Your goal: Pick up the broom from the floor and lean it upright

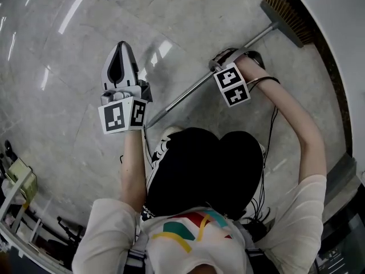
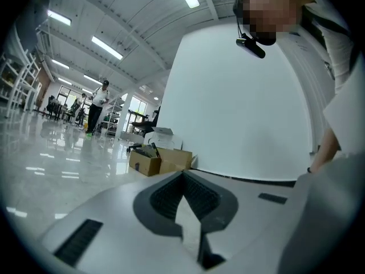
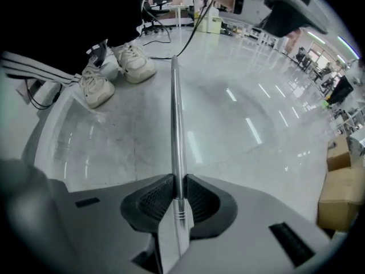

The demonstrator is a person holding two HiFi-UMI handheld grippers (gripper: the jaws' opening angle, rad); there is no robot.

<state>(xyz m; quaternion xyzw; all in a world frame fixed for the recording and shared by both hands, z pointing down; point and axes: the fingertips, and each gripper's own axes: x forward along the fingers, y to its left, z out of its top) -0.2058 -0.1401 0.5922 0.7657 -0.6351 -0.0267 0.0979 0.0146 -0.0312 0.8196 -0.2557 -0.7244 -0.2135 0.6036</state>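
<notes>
1. Broom [image 1: 188,93], a silver metal tube handle with a tan bristle head: the right tongs [image 3: 178,196] are closed on the handle [image 3: 175,124], whose tube runs straight out between the ribbed black pads.
2. In the head view the right tongs [image 1: 228,61] grip partway along the handle, closer to the bristle head [image 1: 288,16] than to the free end.
3. The left tongs [image 2: 185,181] are closed tip to tip with nothing in them, and sit left of centre in the head view [image 1: 121,47], apart from the broom.
4. The broom lies diagonally on the grey polished stone floor [image 1: 68,96]. Its head is at the upper right, by the dark skirting of the white wall [image 1: 336,16]; the free end is at the centre, near the white trainers [image 3: 114,67].
5. Risk, as I judge it: the tube is smooth and held at one spot only, so it may slide or swivel in the pads when lifted, dropping one end. The free end could also catch a trainer or the trailing black cables [image 3: 188,36].
6. Pose: the right arm reaches to the upper right with its tongs pointing down at the floor and the marker cube facing up. The left forearm stretches forward with its tongs held level.
</notes>
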